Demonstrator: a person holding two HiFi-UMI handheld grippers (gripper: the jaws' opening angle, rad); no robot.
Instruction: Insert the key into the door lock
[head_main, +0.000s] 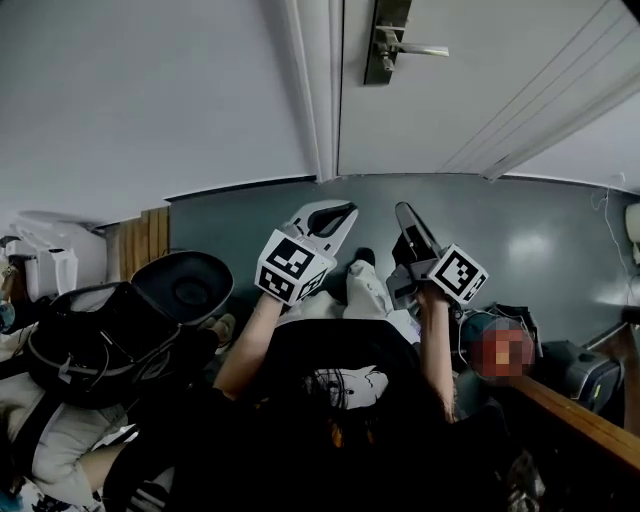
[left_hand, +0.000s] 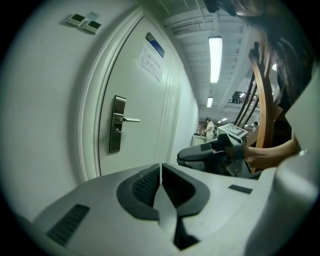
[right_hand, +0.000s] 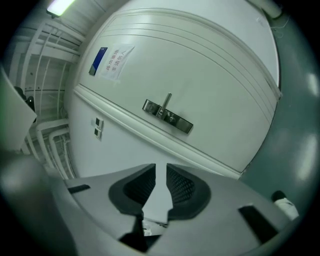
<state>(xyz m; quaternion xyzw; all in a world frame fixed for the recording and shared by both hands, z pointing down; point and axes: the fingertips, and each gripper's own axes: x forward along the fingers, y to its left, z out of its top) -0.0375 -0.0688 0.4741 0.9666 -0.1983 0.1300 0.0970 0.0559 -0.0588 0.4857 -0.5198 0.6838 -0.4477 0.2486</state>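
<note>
The white door (head_main: 450, 100) is closed, with a metal lock plate and lever handle (head_main: 385, 45) at the top of the head view. The lock plate (left_hand: 118, 131) is left of centre in the left gripper view, and the same lock plate (right_hand: 167, 116) lies tilted in the right gripper view. My left gripper (head_main: 335, 215) is shut, its tips (left_hand: 161, 165) meeting with nothing between them. My right gripper (head_main: 408, 225) stands beside it, its jaws a narrow gap apart (right_hand: 161, 169). Both are well short of the door. I see no key in any view.
A dark backpack (head_main: 95, 345) and a round black seat (head_main: 185, 285) are at the left. A wooden rail (head_main: 580, 420) runs along the lower right. A paper notice (left_hand: 151, 62) hangs on the door, and wall switches (left_hand: 82, 22) sit left of the frame.
</note>
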